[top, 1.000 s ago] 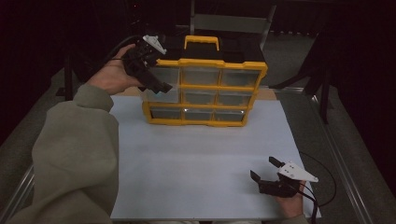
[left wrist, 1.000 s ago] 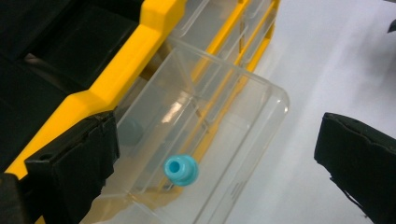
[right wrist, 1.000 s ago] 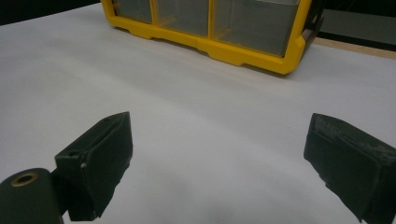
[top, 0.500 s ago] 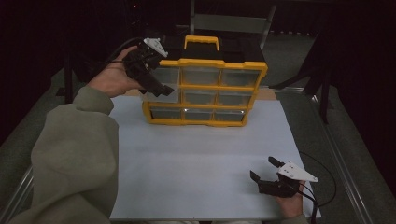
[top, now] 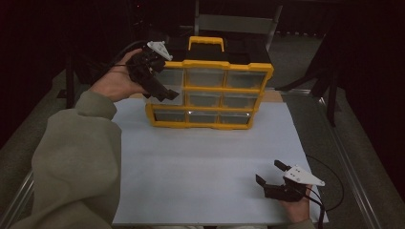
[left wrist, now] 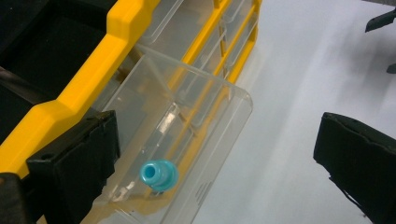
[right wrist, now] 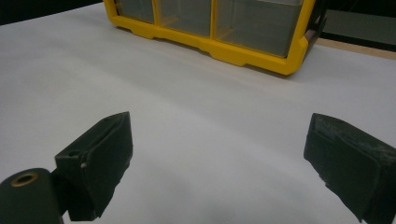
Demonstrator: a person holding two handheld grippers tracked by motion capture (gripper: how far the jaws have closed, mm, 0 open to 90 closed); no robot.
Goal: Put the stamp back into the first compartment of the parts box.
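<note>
Both tongs gape: left tongs point(top: 160, 88) at the drawer point(left wrist: 187, 140), right tongs point(top: 273, 175) resting.

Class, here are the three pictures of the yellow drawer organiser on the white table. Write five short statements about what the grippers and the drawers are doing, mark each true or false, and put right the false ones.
1. The left gripper is at the left column of the yellow organiser. True.
2. A clear drawer is pulled partly out of the frame. True.
3. That drawer holds a red screw. False: it holds a small blue plastic part.
4. The right gripper is shut on a drawer. False: it is open and low over the white table, well apart from the organiser.
5. The left gripper is clamped shut. False: in the left gripper view its jaws stand wide apart.
</note>
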